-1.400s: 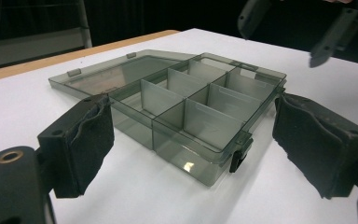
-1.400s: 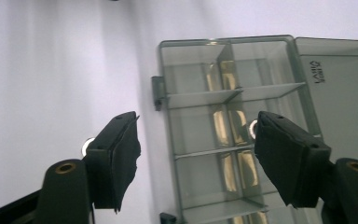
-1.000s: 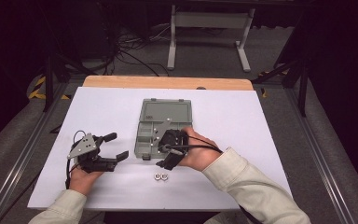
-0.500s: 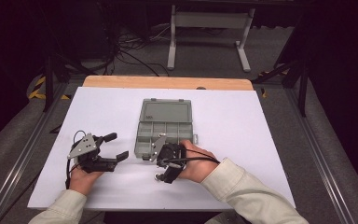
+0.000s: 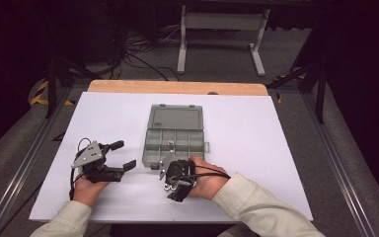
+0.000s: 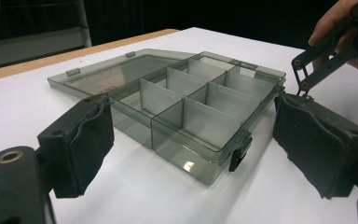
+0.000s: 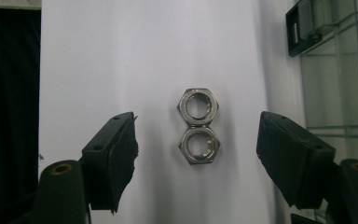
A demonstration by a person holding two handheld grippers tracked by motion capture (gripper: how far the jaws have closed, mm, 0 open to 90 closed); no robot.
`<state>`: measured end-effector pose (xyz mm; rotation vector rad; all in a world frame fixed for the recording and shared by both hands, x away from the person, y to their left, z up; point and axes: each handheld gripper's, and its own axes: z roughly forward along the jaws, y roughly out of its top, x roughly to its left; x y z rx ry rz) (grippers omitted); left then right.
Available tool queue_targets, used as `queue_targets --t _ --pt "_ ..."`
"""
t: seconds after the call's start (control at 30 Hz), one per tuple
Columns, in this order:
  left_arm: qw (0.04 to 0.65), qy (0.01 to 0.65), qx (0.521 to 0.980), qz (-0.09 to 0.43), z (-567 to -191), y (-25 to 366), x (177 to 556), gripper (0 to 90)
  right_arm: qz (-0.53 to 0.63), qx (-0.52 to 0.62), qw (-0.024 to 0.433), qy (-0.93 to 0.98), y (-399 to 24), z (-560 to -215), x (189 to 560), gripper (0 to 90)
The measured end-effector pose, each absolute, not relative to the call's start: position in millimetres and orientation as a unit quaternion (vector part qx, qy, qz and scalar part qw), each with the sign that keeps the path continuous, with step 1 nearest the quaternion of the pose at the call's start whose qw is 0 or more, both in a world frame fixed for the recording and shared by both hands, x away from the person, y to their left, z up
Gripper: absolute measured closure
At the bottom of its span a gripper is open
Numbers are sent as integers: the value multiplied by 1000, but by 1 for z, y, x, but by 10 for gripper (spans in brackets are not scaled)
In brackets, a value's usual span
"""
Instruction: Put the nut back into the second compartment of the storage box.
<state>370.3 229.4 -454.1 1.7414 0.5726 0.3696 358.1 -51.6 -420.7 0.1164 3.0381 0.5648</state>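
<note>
Two steel hex nuts (image 7: 198,106) (image 7: 199,145) lie touching on the white table, one behind the other. My right gripper (image 7: 200,158) hangs open straight above them, a pad (image 7: 114,158) on each side and nothing held. In the high view the right gripper (image 5: 176,183) sits just in front of the box's near-left corner and covers the nuts. A smoky clear organizer box (image 5: 175,140) lies open with its lid (image 5: 176,118) flat behind it. A small metal piece (image 5: 170,143) rests in a middle compartment. My left gripper (image 5: 124,154) rests open to the left of the box, facing the box (image 6: 200,107).
The white table (image 5: 276,148) has bare room right of the box and along its left side. A wooden strip (image 5: 177,87) runs along the far edge. The box's black latch (image 6: 238,151) hangs at its near corner. The right gripper's linkage (image 6: 324,51) and hand show beyond the box.
My right gripper has come back from the box's near-left corner toward the front edge and tipped down over the two nuts, hiding them in the high view. The left gripper stayed put.
</note>
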Motion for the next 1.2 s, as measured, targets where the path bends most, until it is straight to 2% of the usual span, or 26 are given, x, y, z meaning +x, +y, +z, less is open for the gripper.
queue_targets --t 0.17,0.37,0.43,0.47,0.5,0.6,0.87,1.2 --pt "594 246 749 159 -454 229 370 132 178 35 21 983 -51 -425 357 299" --pt "594 246 749 159 -454 229 370 133 173 36 22 984 -50 -427 358 351" --pt "594 246 749 159 -454 229 370 133 171 38 25 984 -50 -428 359 400" --pt "594 246 749 159 -454 229 370 133 170 36 22 985 -50 -428 360 453" --pt "595 248 748 158 -454 229 370 133 170 36 22 985 -50 -428 360 453" --pt "595 246 749 158 -454 229 370 133 167 36 21 985 -49 -428 361 540" --pt "596 245 748 160 -454 229 370 133 162 37 21 986 -48 -427 363 667" --pt "596 246 747 160 -454 229 370 133 159 40 20 986 -48 -427 363 673"
